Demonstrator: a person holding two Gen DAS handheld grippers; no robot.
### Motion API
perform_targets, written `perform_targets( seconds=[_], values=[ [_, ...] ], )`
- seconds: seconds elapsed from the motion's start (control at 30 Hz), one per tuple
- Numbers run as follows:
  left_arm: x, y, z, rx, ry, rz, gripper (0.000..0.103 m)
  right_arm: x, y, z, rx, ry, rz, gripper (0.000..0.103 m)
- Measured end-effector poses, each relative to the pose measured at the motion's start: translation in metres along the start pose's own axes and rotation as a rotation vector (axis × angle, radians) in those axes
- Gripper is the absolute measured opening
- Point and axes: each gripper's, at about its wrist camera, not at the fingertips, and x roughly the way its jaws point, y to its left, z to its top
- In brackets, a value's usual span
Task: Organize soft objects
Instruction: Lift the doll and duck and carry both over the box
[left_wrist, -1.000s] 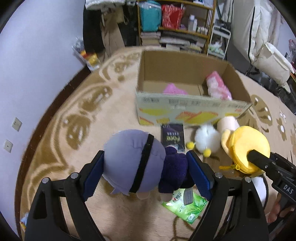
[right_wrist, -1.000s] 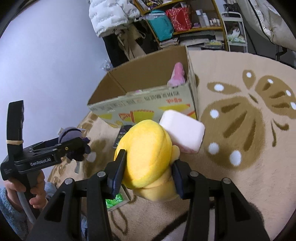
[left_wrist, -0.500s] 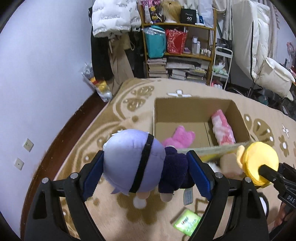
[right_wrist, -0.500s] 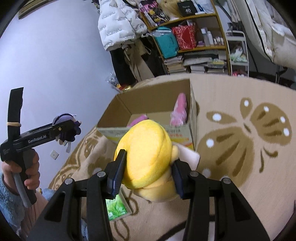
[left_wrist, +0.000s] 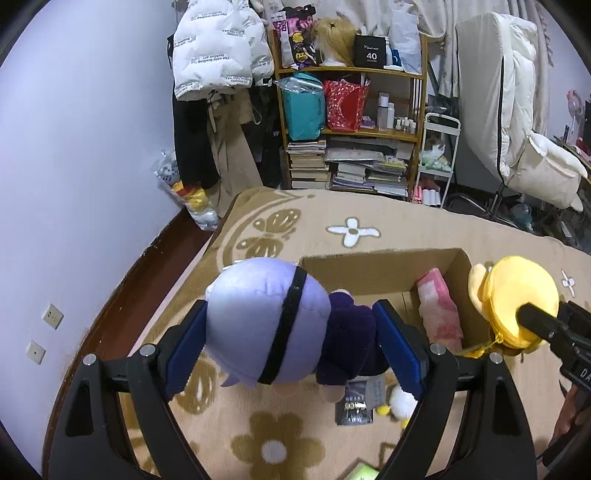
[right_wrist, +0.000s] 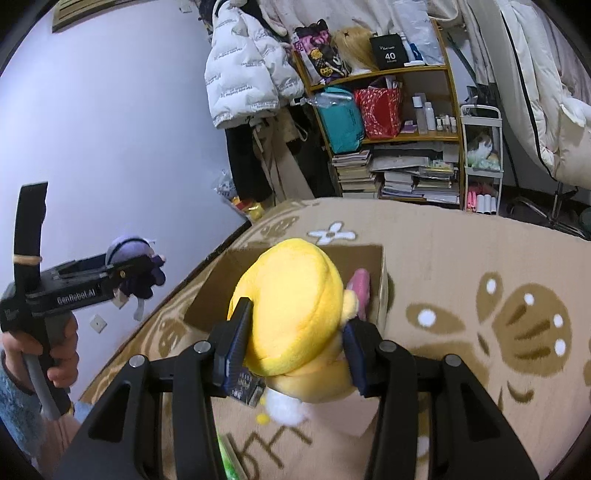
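Note:
My left gripper is shut on a lilac and dark purple plush doll, held high above the rug, near the front edge of an open cardboard box. My right gripper is shut on a yellow plush, also held high over the box's near side. The yellow plush also shows in the left wrist view, and the purple doll in the right wrist view. A pink plush lies in the box.
On the beige patterned rug lie a dark packet, a small white and yellow plush and a green packet. A cluttered bookshelf, hanging jackets and a white chair stand behind the box.
Both grippers have risen with their plush toys and moved toward the box; the box and floor items now sit lower and farther down in both views.

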Motion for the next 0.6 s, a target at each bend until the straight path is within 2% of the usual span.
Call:
perform_targets(
  seconds=[0.3, 0.6],
  values=[
    [0.032, -0.013, 0.015, 0.04, 0.006, 0.018, 0.087, 0.029, -0.005, 0.008, -0.008, 0.039, -0.01, 0.049],
    [0.075, -0.017, 0.004, 0.024, 0.085, -0.007, 0.087, 0.054, -0.013, 0.001, 0.0, 0.097, -0.03, 0.05]
  ],
)
